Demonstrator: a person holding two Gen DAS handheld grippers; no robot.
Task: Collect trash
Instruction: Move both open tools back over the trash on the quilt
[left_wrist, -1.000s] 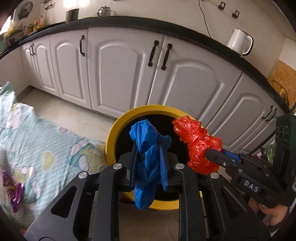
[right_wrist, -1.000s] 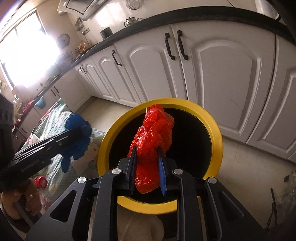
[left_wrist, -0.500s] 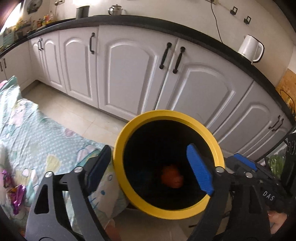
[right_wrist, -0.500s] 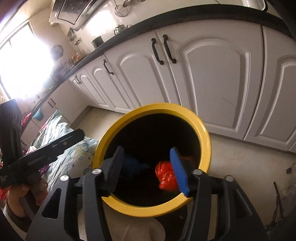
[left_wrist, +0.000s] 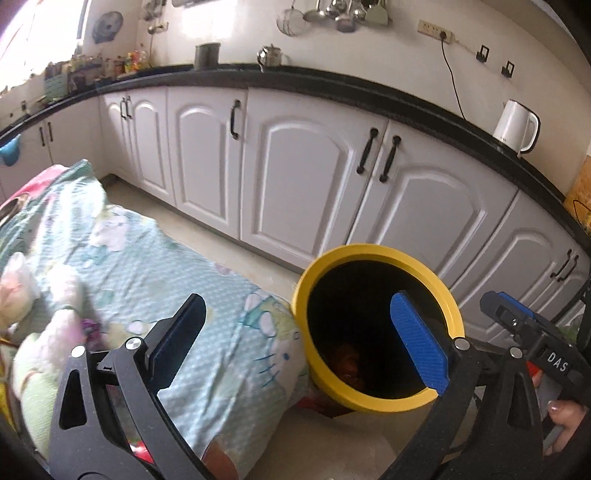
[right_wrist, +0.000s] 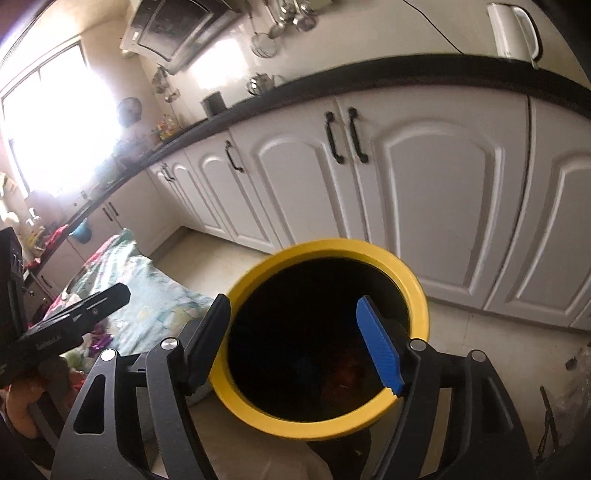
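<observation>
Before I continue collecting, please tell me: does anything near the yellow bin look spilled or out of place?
Nothing looks spilled. The yellow bin stands upright beside the patterned cloth, with reddish trash inside. Small scraps lie on the cloth.

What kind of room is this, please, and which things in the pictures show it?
Most likely a home kitchen. White cabinet doors with dark handles run under a black countertop, a white electric kettle stands on it, and ladles and strainers hang on the wall. A yellow-rimmed bin stands on the floor.

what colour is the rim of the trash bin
Yellow rim, black inside; clearest in the right wrist view.
</observation>
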